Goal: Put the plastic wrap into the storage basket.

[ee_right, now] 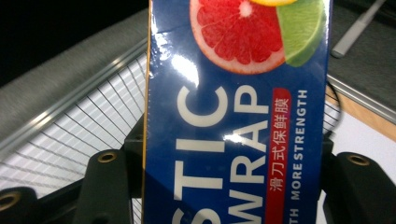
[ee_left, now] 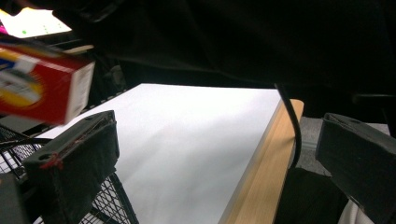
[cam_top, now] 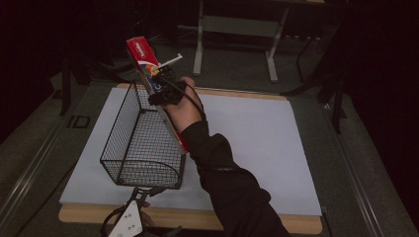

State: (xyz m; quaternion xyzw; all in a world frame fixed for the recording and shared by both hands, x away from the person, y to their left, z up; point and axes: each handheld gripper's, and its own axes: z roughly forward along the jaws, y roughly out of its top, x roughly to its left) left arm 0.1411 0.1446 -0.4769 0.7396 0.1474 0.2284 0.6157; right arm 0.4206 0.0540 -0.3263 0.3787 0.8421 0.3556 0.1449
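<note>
The right gripper [cam_top: 165,74] sits at the upper centre-left of the high view, its jaws closed on the two long sides of a long red-and-blue cardboard plastic-wrap box [cam_top: 148,69]. In the right gripper view the box [ee_right: 238,116] stands between both jaws with no gap visible.

The box is held steeply tilted. Its long axis runs from the upper left of the high view down toward the centre, and its lower end lies at the right-hand rim of the black wire-mesh basket [cam_top: 126,133], which stands on the white table mat [cam_top: 257,143]. Whether that end is inside the rim or just outside it cannot be determined.

The left gripper [cam_top: 131,219] rests at the bottom left edge, near the basket's front wall, jaws spread wide and holding nothing.

Judgement: the right hand controls the box; seating it likely requires lowering along the basket's length.
</note>
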